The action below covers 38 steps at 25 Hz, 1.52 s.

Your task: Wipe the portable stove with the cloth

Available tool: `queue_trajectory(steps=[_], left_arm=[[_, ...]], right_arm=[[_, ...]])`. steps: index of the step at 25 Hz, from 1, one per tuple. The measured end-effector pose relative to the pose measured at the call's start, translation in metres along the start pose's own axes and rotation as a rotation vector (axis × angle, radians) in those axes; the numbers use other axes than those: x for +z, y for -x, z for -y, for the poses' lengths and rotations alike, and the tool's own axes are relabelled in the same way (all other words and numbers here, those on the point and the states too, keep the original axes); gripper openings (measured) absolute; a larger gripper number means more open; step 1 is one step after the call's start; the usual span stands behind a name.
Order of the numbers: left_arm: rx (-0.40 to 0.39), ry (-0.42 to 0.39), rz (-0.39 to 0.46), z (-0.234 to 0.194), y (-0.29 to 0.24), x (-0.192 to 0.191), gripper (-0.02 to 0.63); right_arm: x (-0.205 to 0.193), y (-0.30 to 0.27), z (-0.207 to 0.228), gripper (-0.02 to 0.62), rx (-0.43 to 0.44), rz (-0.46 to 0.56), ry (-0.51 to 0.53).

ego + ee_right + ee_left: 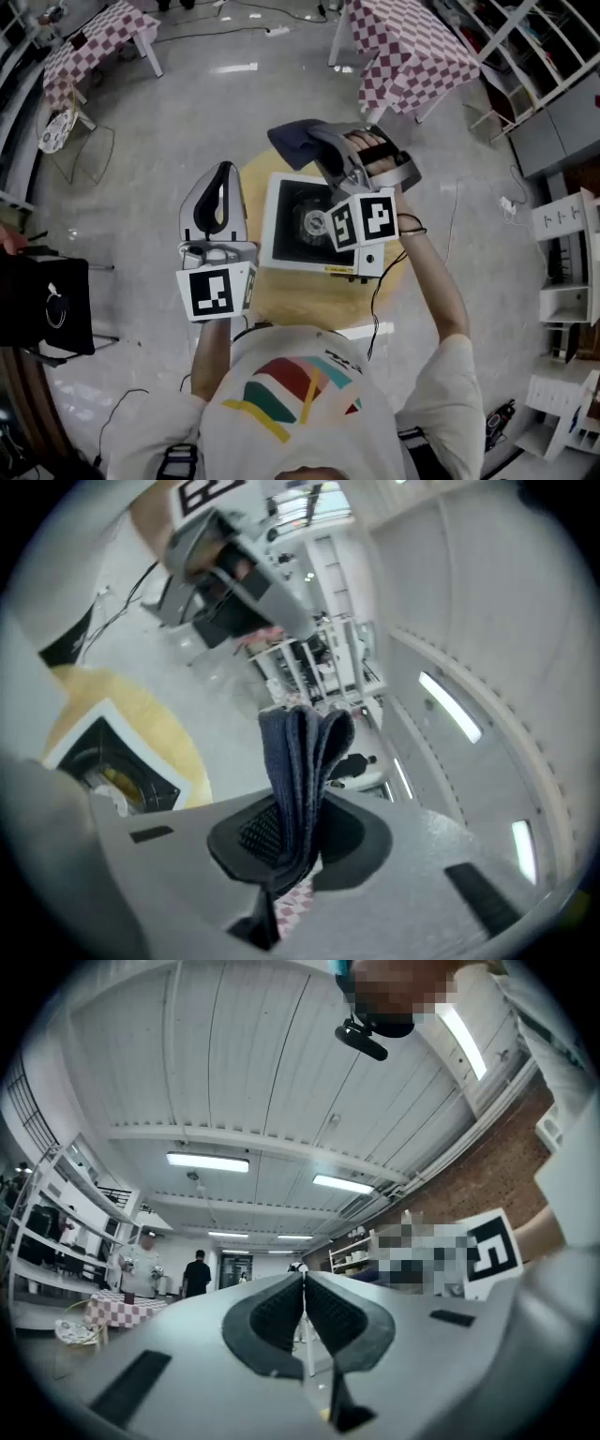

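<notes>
Right gripper view: right gripper (298,841) jaws clamped on folded dark-blue terry cloth (298,752), folds sticking up past the pads. Head view adds what that view lacks: cloth sits off the far side of the white square portable stove w/ black burner (279,220), not touching it. Stove is on a round yellow wooden table (281,298). Left gripper (303,1312): jaws pressed together, nothing btwn, aimed twd ceiling, just left of stove.
</notes>
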State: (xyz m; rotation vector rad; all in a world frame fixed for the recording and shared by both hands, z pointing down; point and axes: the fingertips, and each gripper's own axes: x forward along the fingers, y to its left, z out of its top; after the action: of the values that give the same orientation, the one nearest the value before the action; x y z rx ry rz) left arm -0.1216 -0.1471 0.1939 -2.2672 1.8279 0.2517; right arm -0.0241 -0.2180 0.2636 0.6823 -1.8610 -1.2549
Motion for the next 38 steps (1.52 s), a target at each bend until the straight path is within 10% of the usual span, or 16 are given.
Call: queue_trajectory(steps=[12, 20, 38], left_arm=[[-0.236, -0.021, 0.004, 0.092, -0.003, 0.016, 0.008], [-0.284, 0.015, -0.049, 0.111, 0.014, -0.007, 0.008], [-0.296, 0.028, -0.076, 0.122, 0.014, -0.018, 0.008]], right_arm=[[-0.025, 0.135, 0.008, 0.032, -0.392, -0.097, -0.747], [-0.031, 0.167, -0.039, 0.034, -0.526, 0.022, -1.191], [-0.054, 0.185, -0.045, 0.034, -0.613, -0.017, -1.237]])
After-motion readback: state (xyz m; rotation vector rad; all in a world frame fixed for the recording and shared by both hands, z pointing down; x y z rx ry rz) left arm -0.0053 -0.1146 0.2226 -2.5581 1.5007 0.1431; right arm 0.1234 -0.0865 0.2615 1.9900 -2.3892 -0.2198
